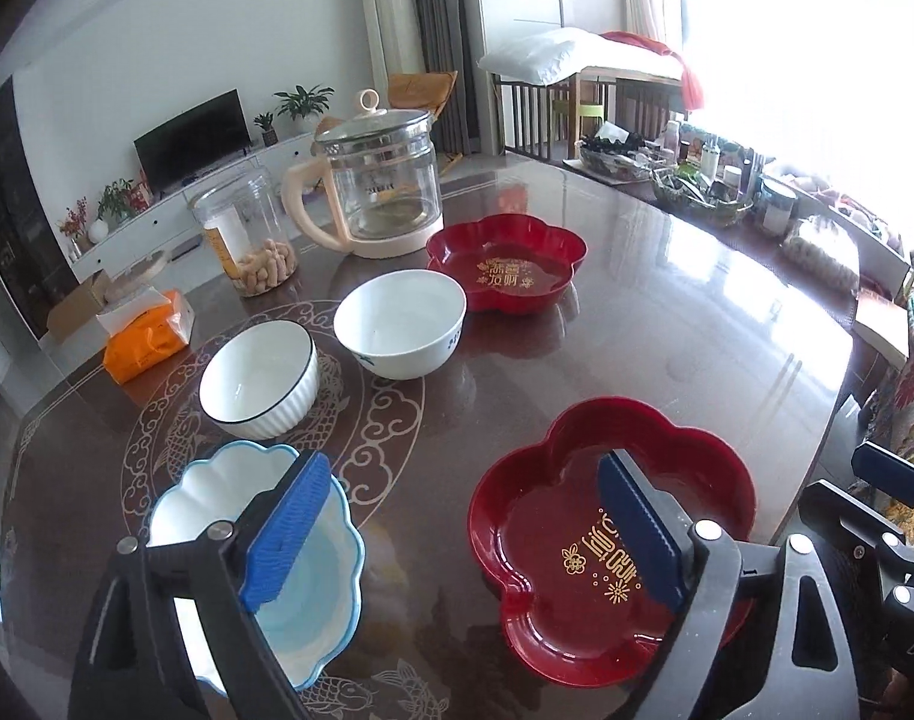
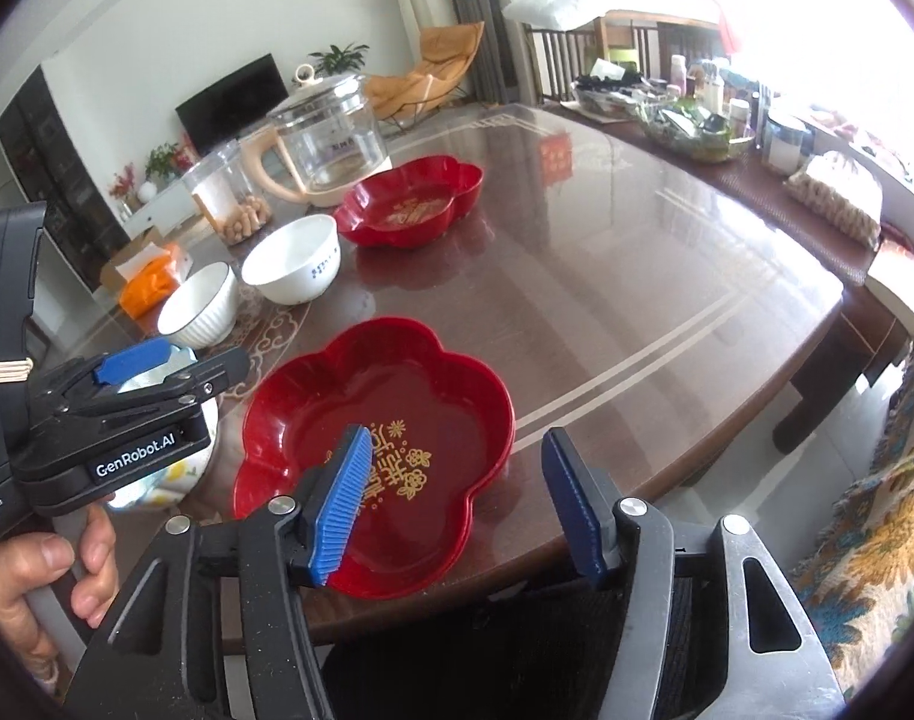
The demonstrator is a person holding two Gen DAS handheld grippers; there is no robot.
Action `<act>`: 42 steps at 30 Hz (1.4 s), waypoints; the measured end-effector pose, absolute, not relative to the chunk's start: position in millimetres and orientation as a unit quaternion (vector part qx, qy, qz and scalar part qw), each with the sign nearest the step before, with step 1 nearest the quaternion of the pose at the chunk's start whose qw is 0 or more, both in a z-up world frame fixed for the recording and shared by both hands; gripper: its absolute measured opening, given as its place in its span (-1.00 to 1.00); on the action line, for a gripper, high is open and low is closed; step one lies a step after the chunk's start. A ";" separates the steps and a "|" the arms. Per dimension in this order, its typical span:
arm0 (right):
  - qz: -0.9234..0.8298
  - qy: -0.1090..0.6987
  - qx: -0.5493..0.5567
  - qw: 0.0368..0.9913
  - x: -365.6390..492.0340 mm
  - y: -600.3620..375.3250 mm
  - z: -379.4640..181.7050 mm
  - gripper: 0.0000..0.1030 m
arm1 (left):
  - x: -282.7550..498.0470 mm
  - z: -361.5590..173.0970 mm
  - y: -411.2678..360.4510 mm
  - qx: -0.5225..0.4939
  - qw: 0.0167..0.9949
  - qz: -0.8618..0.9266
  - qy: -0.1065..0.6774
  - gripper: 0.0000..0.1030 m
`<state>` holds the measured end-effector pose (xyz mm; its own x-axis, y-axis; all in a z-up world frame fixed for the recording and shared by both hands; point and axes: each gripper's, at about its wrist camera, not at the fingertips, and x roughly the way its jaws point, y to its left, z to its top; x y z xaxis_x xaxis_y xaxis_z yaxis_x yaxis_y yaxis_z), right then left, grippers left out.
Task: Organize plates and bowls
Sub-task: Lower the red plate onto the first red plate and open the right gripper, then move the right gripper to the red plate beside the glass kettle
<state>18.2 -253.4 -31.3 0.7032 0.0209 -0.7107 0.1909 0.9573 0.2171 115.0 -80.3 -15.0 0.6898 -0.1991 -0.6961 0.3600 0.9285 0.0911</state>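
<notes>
Your left gripper (image 1: pixel 463 534) hangs with jaws wide, empty, between the blue-rimmed bowl (image 1: pixel 330 546) at 9 o'clock and the near red plate (image 1: pixel 577 546) at 3. Your right gripper (image 2: pixel 463 504) is also wide and empty, over that plate's near edge. Two white bowls (image 1: pixel 258 381) and a second red plate (image 1: pixel 508 264) sit farther up the worktop (image 1: pixel 667 330).

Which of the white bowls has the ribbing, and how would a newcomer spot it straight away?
Start at the glass kettle at the far side of the brown table; a line of three bowls runs from it toward the camera. The ribbed bowl is the middle one. Unlike the smooth white bowl and the blue-edged scalloped bowl, it has vertical ridges and a thin dark rim.
</notes>
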 end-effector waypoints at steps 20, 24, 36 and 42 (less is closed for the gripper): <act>-0.057 0.391 0.131 0.909 5.5 -252.7 -29.7 0.39 | 90.5 6.6 -53.7 0.099 0.934 -0.103 0.327 0.79; -0.055 0.393 0.130 0.908 5.0 -249.8 -29.5 0.39 | 87.8 8.9 -52.1 0.104 0.936 -0.098 0.321 0.79; -0.045 0.417 0.124 0.899 3.0 -246.9 -34.7 0.39 | 86.5 -14.1 -22.1 0.076 0.917 -0.111 0.374 0.79; -0.050 0.421 0.120 0.898 2.6 -248.2 -31.7 0.39 | 81.9 -19.7 -0.8 0.064 0.912 -0.112 0.390 0.79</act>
<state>2.6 -248.2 -31.7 0.6400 0.0117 -0.7683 0.1902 0.9664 0.1731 81.9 -0.8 -19.7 0.6706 -0.1551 -0.7255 0.2543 0.9667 0.0284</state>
